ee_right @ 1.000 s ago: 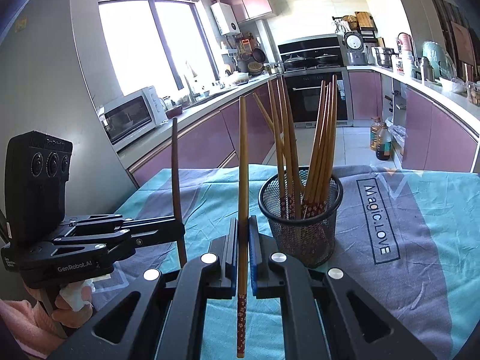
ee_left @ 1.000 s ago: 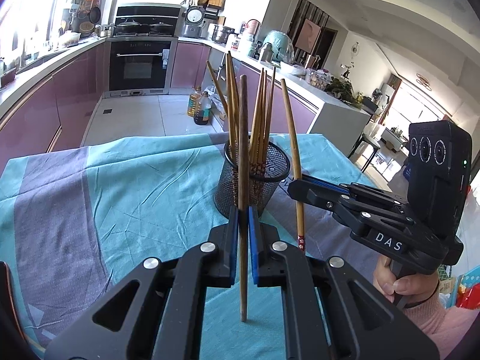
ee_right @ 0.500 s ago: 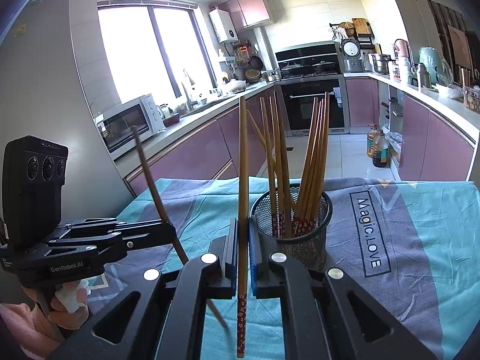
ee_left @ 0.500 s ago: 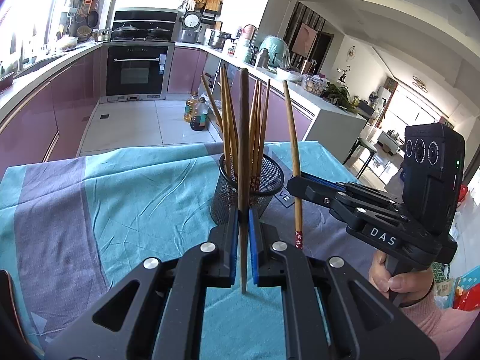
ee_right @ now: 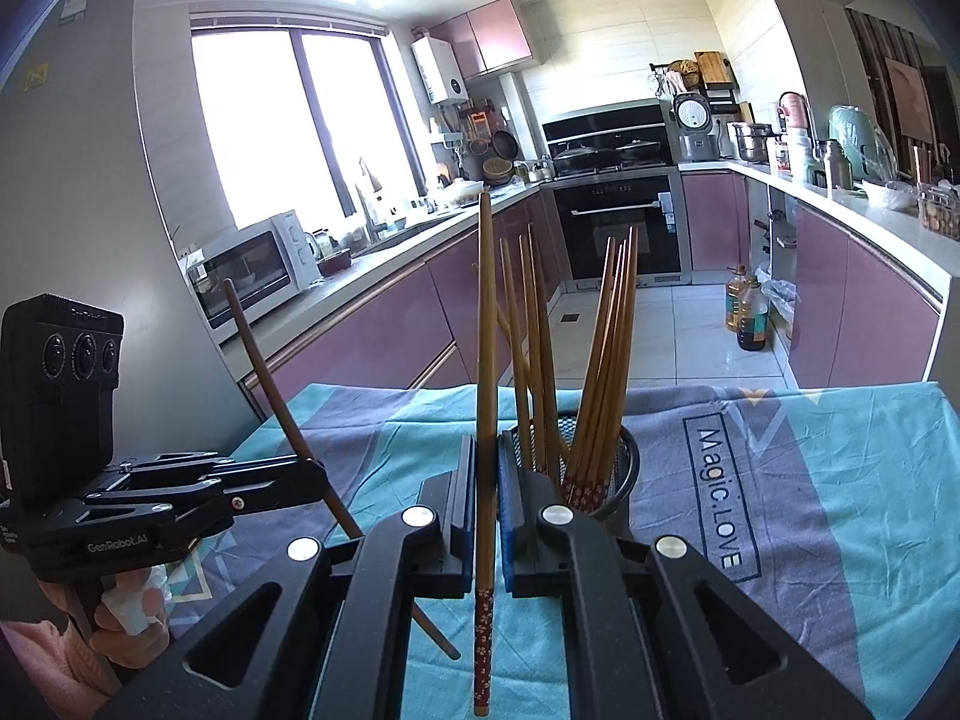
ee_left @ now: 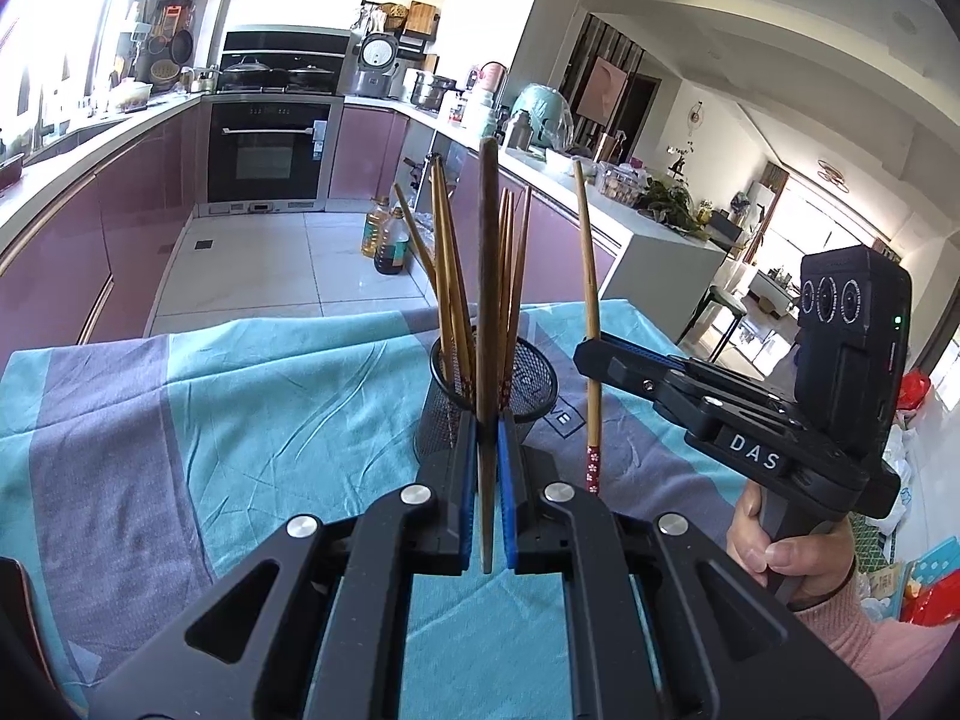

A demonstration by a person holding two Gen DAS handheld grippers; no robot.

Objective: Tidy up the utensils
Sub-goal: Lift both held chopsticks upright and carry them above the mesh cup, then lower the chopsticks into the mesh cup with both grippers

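Each gripper pinches one chopstick just beside the black mesh holder (ee_left: 528, 384) on the teal cloth (ee_left: 270, 396). The left gripper (ee_left: 487, 468) clamps a dark chopstick (ee_left: 487, 276); the right gripper (ee_right: 487, 480) clamps a flower-tipped chopstick (ee_right: 485, 360), both near upright

A bright kitchen with purple cabinets (ee_right: 372, 336) along both sides, a built-in black oven (ee_left: 267, 150) at the far end, a white tiled floor (ee_left: 270, 264) and a large window (ee_right: 300, 120) — strong daylight comes through it — above a white microwave (ee_right: 252, 267).
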